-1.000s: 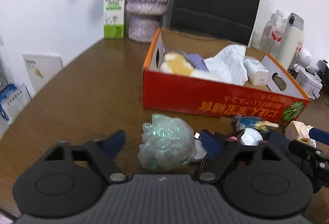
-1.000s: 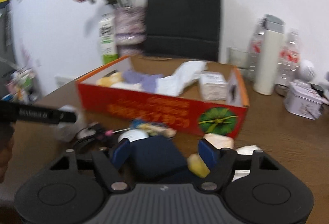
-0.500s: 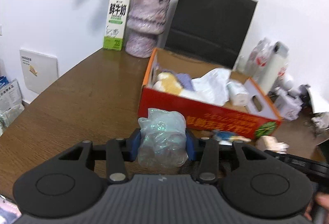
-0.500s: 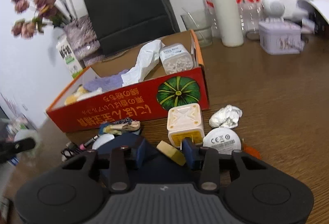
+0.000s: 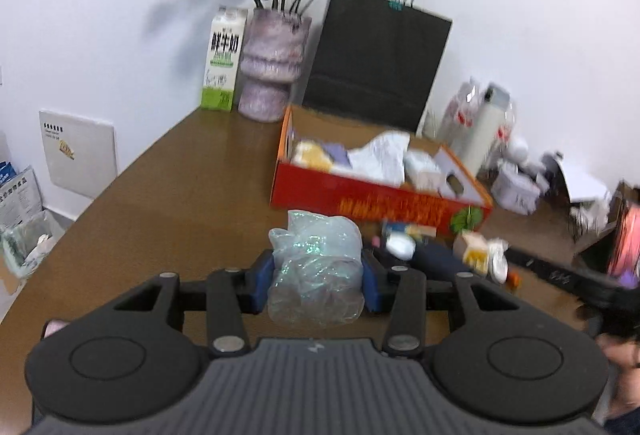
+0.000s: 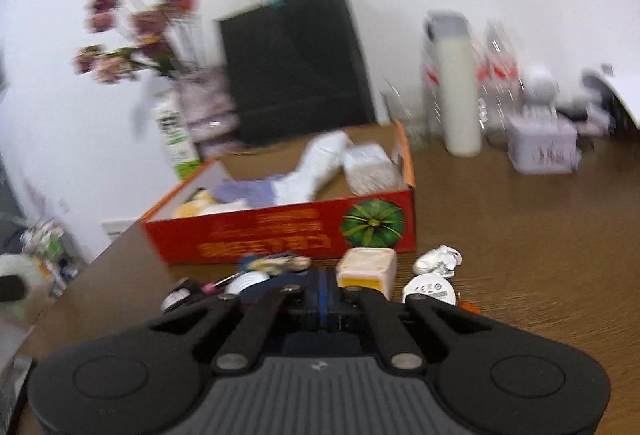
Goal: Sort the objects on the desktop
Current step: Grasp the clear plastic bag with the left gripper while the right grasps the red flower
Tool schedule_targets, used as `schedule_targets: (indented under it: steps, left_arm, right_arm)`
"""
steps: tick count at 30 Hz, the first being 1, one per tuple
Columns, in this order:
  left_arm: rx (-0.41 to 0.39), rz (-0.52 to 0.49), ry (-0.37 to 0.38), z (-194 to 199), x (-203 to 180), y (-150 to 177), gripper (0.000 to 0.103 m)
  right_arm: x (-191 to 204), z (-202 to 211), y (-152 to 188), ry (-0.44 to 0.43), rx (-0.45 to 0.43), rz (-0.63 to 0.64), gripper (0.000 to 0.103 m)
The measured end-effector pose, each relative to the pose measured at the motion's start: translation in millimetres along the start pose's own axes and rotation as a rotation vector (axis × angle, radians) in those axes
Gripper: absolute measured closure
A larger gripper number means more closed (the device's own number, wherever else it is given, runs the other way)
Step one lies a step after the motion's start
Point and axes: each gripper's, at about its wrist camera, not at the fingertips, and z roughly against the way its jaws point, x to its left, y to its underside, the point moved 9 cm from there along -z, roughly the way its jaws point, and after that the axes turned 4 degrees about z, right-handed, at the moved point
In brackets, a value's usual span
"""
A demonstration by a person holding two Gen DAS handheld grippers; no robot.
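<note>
Left gripper (image 5: pixel 316 279): crumpled clear plastic bag (image 5: pixel 316 271), clamped between both blue pads.
Right gripper (image 6: pixel 325 295): pads pressed together, nothing visible between them. Red cardboard box (image 5: pixel 376 201) beyond on brown table (image 5: pixel 168 211); small clutter in front.

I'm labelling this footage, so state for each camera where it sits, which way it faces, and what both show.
Left wrist: on the left gripper, facing forward over the brown wooden table; jaws clamp a crumpled clear plastic bag.
Right wrist: on the right gripper, facing forward over the small clutter; jaws shut, what they pinch is unclear.
Shared: red cardboard box, black paper bag.
</note>
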Motion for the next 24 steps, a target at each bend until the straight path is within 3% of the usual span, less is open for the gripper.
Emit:
schedule_targets:
  steps: [2,4,6,7,11,14,16,18,20,23,24]
  left_arm:
    - [0.011,-0.003,-0.016,0,3,10,0.058]
    - [0.030,0.022,-0.024,-2,8,15,0.058]
    - [0.043,0.032,-0.020,-1,11,17,0.058]
    - [0.049,0.031,-0.014,1,12,19,0.058]
    - [0.079,0.047,0.009,16,27,32,0.058]
    - [0.106,0.045,0.011,26,38,46,0.057]
    - [0.122,0.038,0.009,25,42,54,0.057]
    - [0.137,0.049,0.005,23,46,58,0.057]
    - [0.141,0.041,0.012,21,46,59,0.057]
    - [0.151,0.026,0.023,15,42,64,0.056]
    - [0.162,0.026,0.034,10,38,66,0.056]
  right_arm:
    - [13,20,7,-0.015,-0.014,0.019,0.102]
    - [33,39,23,-0.086,0.009,0.027,0.091]
    - [62,52,46,-0.181,0.052,0.092,0.063]
    - [75,56,58,-0.215,0.079,0.142,0.043]
    - [125,76,92,-0.242,0.092,0.314,0.037]
    - [166,98,109,-0.393,0.089,0.377,0.017]
    - [192,104,117,-0.454,0.086,0.390,0.018]
    - [215,98,127,-0.464,0.115,0.417,0.027]
    - [223,82,134,-0.393,0.140,0.429,0.061]
    - [209,62,131,-0.313,0.192,0.332,0.063]
    - [194,56,124,-0.244,0.190,0.294,0.063]
